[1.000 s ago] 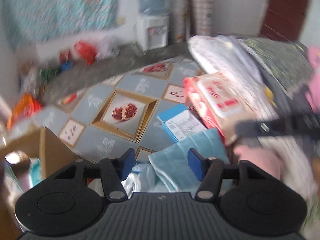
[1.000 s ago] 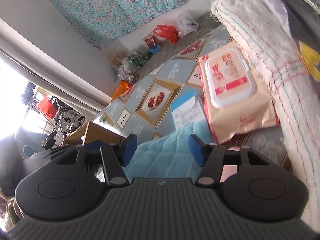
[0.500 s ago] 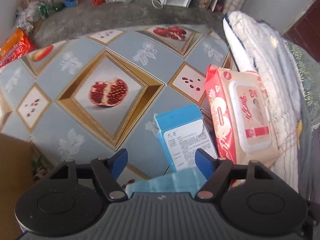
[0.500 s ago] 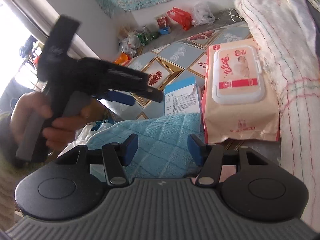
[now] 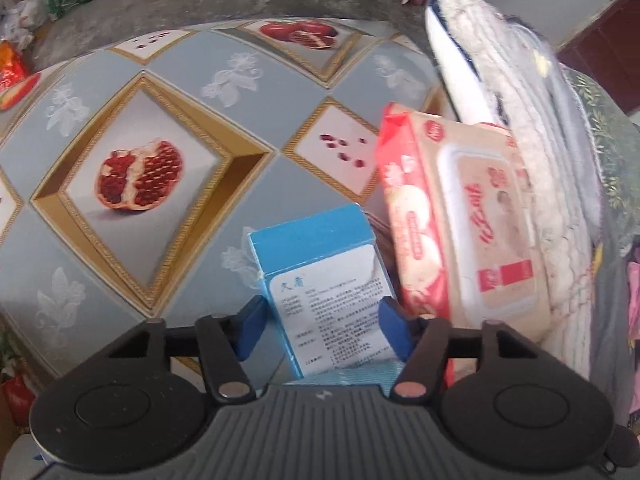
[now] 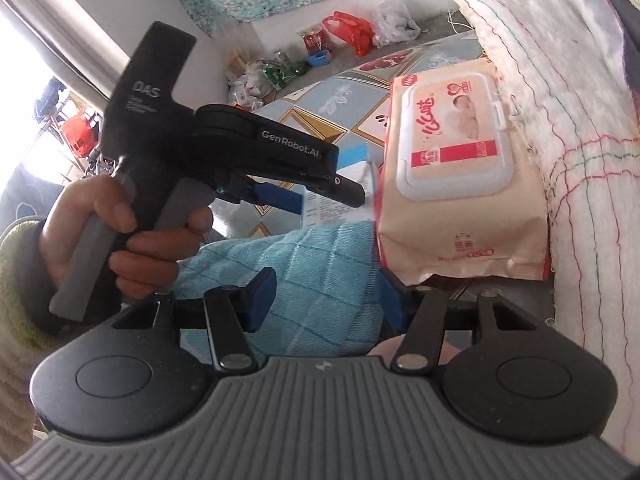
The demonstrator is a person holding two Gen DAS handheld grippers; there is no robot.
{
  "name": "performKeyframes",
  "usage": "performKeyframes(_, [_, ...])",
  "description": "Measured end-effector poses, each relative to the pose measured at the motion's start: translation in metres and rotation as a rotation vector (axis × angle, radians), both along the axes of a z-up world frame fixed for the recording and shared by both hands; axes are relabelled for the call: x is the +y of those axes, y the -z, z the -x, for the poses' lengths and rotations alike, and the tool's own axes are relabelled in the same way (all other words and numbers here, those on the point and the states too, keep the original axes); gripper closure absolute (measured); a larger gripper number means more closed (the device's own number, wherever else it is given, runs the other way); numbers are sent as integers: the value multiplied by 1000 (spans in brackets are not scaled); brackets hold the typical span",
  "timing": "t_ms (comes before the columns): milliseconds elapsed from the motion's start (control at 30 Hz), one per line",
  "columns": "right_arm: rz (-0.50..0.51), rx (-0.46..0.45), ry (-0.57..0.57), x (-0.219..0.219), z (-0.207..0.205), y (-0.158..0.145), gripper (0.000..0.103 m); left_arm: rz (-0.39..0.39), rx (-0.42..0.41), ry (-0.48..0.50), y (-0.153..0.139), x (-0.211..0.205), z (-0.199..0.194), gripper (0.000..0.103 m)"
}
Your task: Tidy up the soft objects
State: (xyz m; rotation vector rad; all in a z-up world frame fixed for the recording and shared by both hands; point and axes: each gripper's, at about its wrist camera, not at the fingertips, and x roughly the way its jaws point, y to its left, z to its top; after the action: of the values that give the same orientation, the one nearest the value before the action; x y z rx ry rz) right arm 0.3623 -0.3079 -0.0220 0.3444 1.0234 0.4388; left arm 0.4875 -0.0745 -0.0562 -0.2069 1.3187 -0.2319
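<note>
A light-blue folded towel (image 6: 312,272) fills the gap between my right gripper's pads, and my right gripper (image 6: 326,300) is shut on it, jaws about half apart. A strip of the towel (image 5: 356,374) lies just under the near end of a small blue-and-white box (image 5: 320,264). My left gripper (image 5: 322,320) points steeply down with the box between its jaws, which are closing. The pads sit close beside the box's sides, and no press on it shows. A pink pack of wet wipes (image 5: 472,240) lies to the right of the box. In the right wrist view the pack (image 6: 452,152) lies beyond the towel.
A rolled white blanket (image 6: 560,100) runs along the right, against the wipes. The tablecloth (image 5: 160,80) with pomegranate prints spreads left of the box. A person's hand (image 6: 100,220) grips the left tool's handle. Plastic bags (image 6: 352,32) lie on the floor by the far wall.
My left gripper swung down from facing the room to over the blue box, its jaws widening and then narrowing. It came into the right wrist view. My right gripper sank a little with the towel.
</note>
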Motion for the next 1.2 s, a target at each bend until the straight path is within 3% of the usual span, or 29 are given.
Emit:
performKeyframes(67, [-5, 3, 8, -1, 0, 1, 48, -11, -20, -1, -2, -4, 2, 43])
performKeyframes(333, [-10, 2, 16, -4, 2, 2, 48, 0, -112, -45, -18, 3, 5, 75])
performKeyframes(500, [-16, -2, 26, -7, 5, 0, 48, 61, -124, -59, -24, 12, 9, 79])
performKeyframes(733, [-17, 11, 34, -11, 7, 4, 48, 206, -141, -71, -18, 26, 10, 65])
performKeyframes(1000, [-17, 20, 39, -12, 6, 5, 48, 186, -83, -87, -8, 24, 8, 60])
performKeyframes(1200, [-62, 36, 41, -11, 9, -4, 46, 184, -121, -82, -35, 36, 24, 56])
